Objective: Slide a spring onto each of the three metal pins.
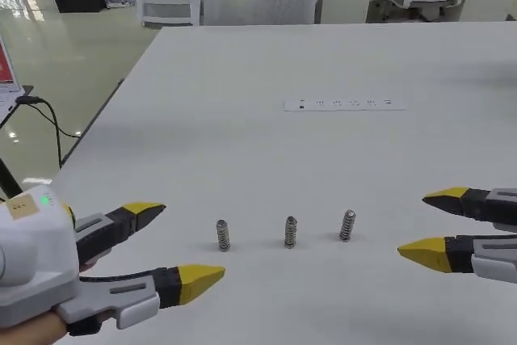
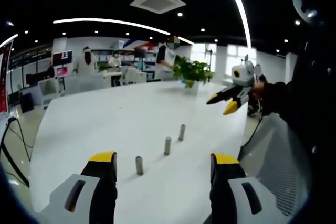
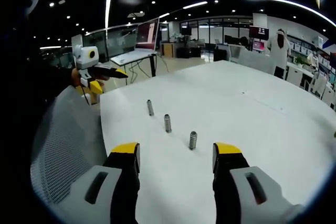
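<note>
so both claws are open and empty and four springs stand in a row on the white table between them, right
Not four: the head view shows three springs standing in that row. Otherwise yes: the left claw and right claw are open and empty, with the row on the white table between them.

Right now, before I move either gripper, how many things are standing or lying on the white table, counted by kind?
Upright coiled metal springs: 3
Flat white power strip: 1
Total: 4
</note>
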Tool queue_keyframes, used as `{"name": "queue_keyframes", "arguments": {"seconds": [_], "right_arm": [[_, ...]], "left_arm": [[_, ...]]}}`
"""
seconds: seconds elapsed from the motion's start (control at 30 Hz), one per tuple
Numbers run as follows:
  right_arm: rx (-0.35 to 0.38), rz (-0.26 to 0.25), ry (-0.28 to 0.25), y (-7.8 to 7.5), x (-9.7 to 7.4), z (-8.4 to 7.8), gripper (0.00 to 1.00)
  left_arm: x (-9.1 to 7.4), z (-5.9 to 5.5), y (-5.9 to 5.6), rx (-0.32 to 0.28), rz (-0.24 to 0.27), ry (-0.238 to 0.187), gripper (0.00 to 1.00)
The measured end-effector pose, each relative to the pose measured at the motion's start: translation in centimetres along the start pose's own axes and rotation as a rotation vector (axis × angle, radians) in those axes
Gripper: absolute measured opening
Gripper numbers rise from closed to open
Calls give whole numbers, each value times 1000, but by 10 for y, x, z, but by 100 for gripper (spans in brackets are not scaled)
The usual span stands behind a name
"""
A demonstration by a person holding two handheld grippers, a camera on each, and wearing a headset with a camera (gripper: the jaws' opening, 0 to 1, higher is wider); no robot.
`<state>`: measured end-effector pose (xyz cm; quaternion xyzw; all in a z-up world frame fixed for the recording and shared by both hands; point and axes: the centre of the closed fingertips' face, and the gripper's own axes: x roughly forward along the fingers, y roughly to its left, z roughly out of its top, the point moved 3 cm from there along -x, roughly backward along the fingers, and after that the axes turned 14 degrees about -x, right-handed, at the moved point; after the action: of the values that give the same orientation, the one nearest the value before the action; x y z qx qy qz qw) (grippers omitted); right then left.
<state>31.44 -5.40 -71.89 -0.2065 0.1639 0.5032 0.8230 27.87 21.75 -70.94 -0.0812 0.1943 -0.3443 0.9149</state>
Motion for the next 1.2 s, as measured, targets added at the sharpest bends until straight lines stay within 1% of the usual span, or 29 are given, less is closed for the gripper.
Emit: {"name": "queue_keyframes", "arguments": {"seconds": [0.4,0.6,0.73,0.87,1.0,1.2], "right_arm": [[-16,6,6,0,4,-3,57],[-20,3,7,0,5,-6,60],[-55,2,12,0,7,-9,62],[-87,7,6,1,9,-10,66],[-94,7,2,1,11,-11,69],[-97,13,2,2,13,-13,70]], "left_arm": [[1,-3,1,7,-2,14,71],[4,-7,4,3,-6,29,72],[6,-11,6,-4,-8,41,73],[7,-13,8,-11,-9,50,73],[8,-13,10,-16,-8,52,74],[9,-16,10,-25,-8,58,74]]}}
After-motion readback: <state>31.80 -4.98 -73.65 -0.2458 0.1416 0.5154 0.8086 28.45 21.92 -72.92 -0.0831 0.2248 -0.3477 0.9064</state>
